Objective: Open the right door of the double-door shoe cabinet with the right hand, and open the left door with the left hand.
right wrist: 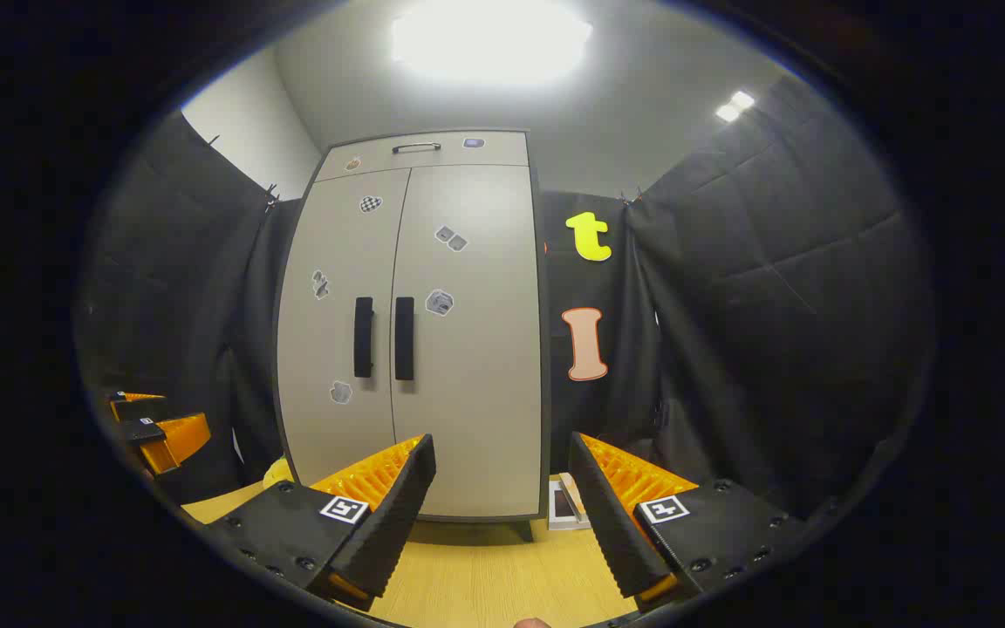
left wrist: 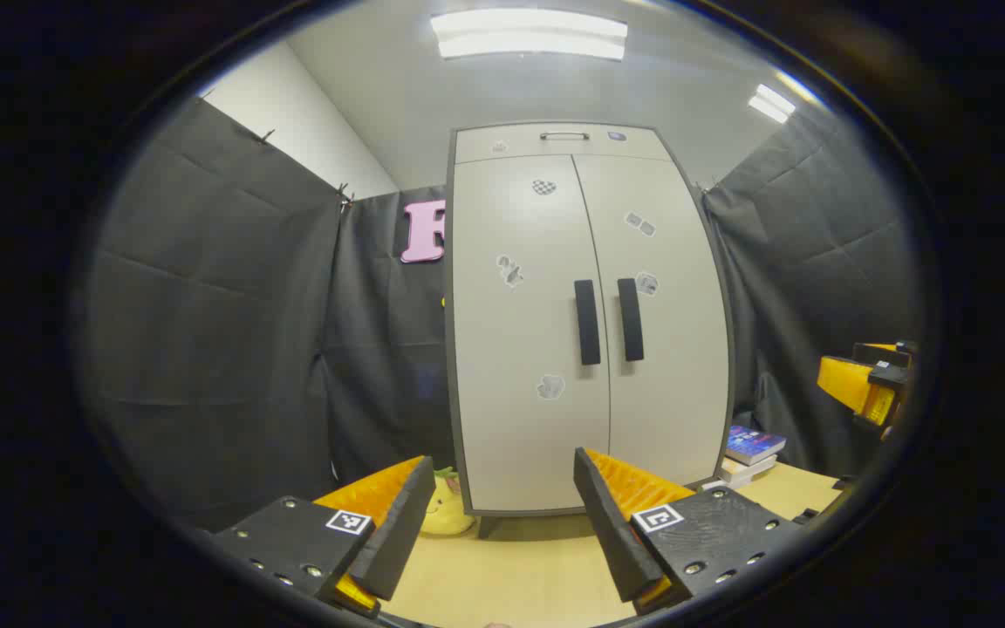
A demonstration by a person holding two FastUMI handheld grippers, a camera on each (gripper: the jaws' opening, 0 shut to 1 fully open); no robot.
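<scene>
Both doors shut. Left gripper [left wrist: 498,515] and right gripper [right wrist: 502,510] jaws apart, short of cabinet [left wrist: 590,323]; books [left wrist: 751,449], yellow toy [left wrist: 447,510] flanked it on desk [left wrist: 511,567].

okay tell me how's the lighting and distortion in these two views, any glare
Left gripper view: ceiling light bright but readable, cabinet sides bowed by the fisheye. Right gripper view: ceiling lamp blown out to white glare, cabinet evenly lit, sharp, leaning and curved.
</scene>
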